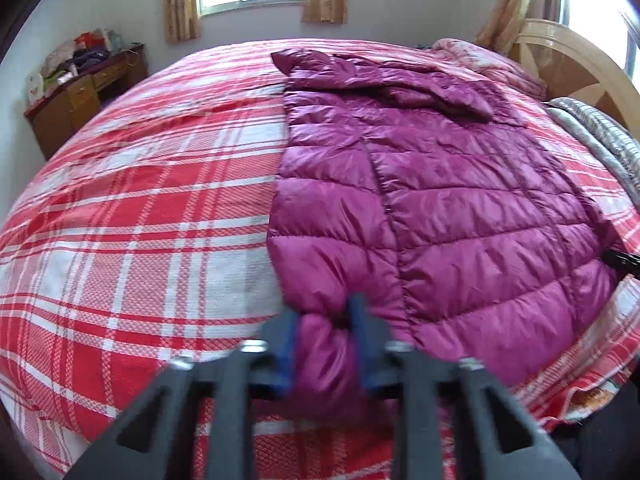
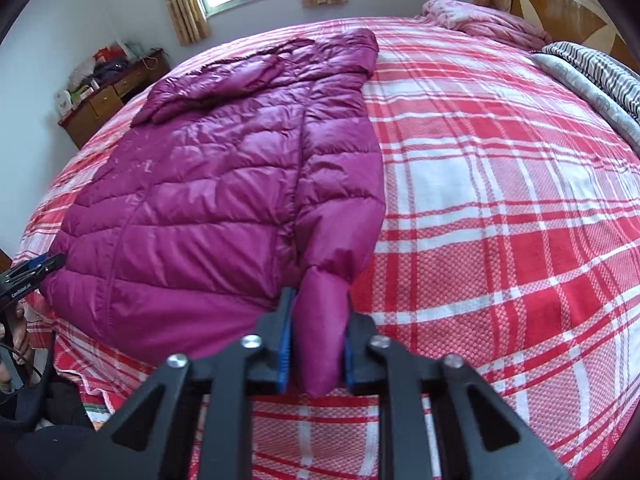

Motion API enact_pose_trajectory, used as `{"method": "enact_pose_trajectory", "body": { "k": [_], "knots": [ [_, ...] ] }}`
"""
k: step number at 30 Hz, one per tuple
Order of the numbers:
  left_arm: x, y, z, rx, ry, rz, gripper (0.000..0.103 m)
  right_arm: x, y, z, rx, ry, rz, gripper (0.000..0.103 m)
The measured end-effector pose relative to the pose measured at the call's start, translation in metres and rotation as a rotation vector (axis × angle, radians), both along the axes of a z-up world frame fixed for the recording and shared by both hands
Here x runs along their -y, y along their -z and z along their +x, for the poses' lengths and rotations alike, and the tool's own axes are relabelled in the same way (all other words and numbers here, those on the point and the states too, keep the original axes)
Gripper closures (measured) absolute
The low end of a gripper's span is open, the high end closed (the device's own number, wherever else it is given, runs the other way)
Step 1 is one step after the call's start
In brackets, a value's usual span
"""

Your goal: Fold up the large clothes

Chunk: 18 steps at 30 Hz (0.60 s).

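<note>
A magenta quilted puffer jacket lies flat on a red-and-white plaid bedspread, hood toward the far window. My left gripper is shut on the jacket's near left hem corner. In the right wrist view the jacket lies left of centre on the bedspread. My right gripper is shut on the cuff of the jacket's right sleeve, which lies along the jacket's side. The left gripper also shows at the far left edge of that view.
A wooden dresser cluttered with items stands by the far left wall. Folded pink bedding and a striped blanket lie near the wooden headboard at the right. A window with curtains is behind the bed.
</note>
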<state>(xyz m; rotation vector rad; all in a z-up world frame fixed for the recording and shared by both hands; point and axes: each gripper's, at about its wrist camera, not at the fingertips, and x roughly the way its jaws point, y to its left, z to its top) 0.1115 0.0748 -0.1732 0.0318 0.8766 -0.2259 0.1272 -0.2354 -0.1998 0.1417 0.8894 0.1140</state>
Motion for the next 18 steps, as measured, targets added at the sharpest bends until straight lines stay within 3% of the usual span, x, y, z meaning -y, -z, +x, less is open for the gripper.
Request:
{"method": "enact_pose_trajectory", "body": {
  "k": [7, 18],
  "knots": [
    [-0.010, -0.041, -0.026, 0.120, 0.046, -0.039, 0.098, 0.006, -0.038, -0.024, 0.127, -0.001, 0.052, 0.091],
    [-0.055, -0.140, -0.077, 0.285, 0.110, -0.269, 0.100, 0.029, -0.127, -0.095, 0.373, -0.005, 0.175, 0.095]
  ]
}}
